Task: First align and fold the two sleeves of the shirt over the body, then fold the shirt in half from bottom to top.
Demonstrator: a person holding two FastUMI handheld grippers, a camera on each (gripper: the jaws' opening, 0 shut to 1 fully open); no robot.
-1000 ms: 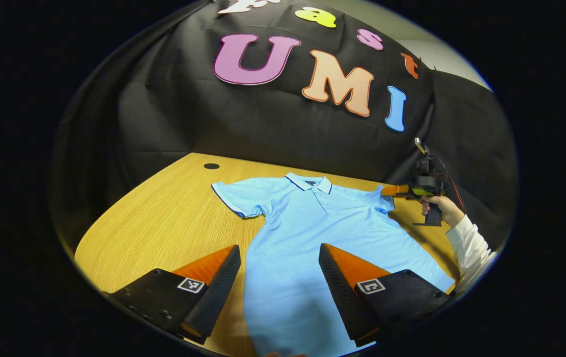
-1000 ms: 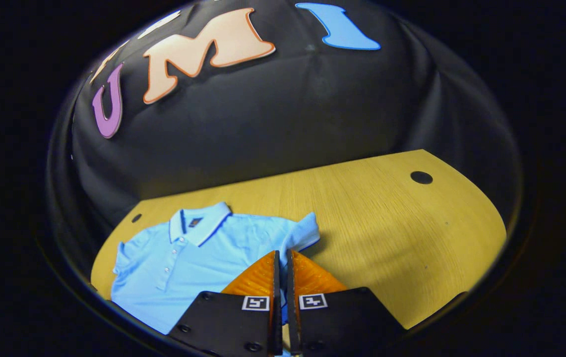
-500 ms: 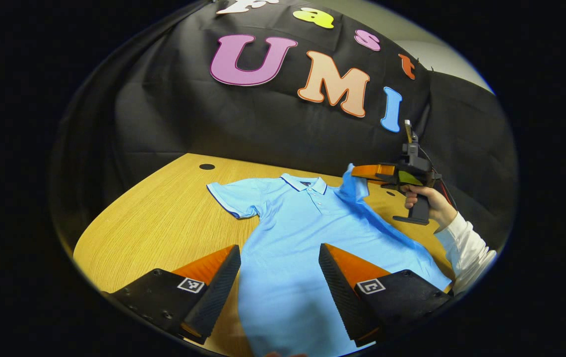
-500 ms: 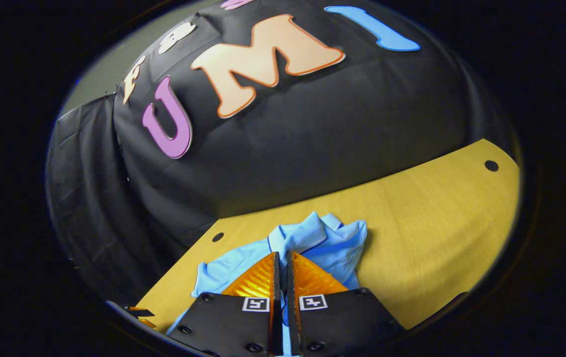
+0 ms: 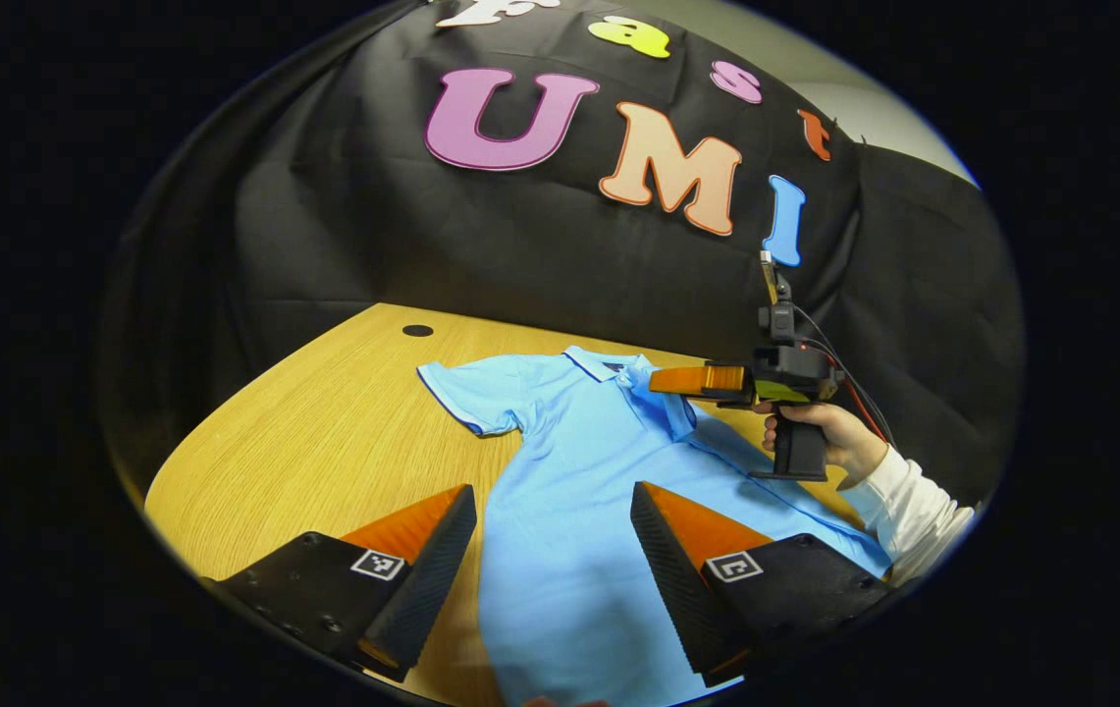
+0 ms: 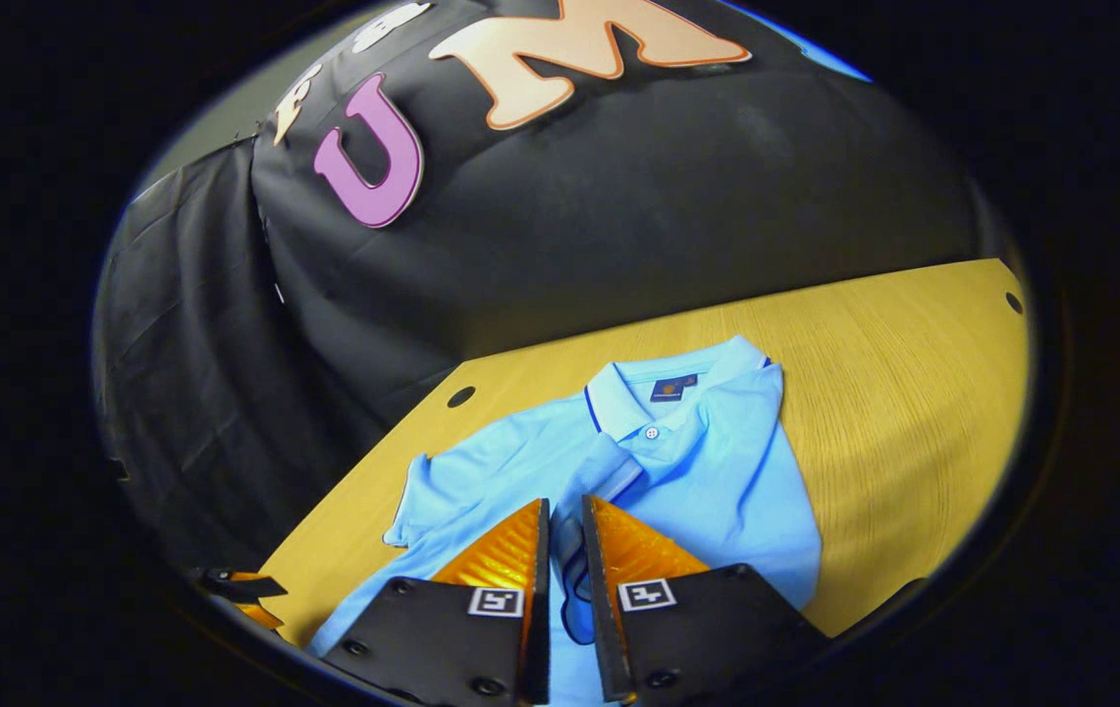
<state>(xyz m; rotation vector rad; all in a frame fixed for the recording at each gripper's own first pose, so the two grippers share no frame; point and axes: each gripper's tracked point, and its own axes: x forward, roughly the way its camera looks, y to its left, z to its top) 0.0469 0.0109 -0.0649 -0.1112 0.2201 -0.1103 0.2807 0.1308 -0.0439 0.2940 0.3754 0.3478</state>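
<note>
Polo shirt (image 5: 579, 491) lies face up on the wooden surface (image 5: 324, 442), its right sleeve (image 6: 574, 545) now swung from the outer edge across the chest, pinched in the closed right claw (image 6: 560, 520). First fold nearly laid. Left claw (image 5: 552, 516) hovers open over the hem; left sleeve (image 5: 471, 393) remains spread.

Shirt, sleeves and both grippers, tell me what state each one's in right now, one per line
Shirt: spread face up on the table, not yet folded in half.
Right sleeve: pinched, carried over the body near the collar.
Left sleeve: flat, unfolded.
Right gripper: shut on the right sleeve.
Left gripper: open, above the shirt's lower part.
</note>
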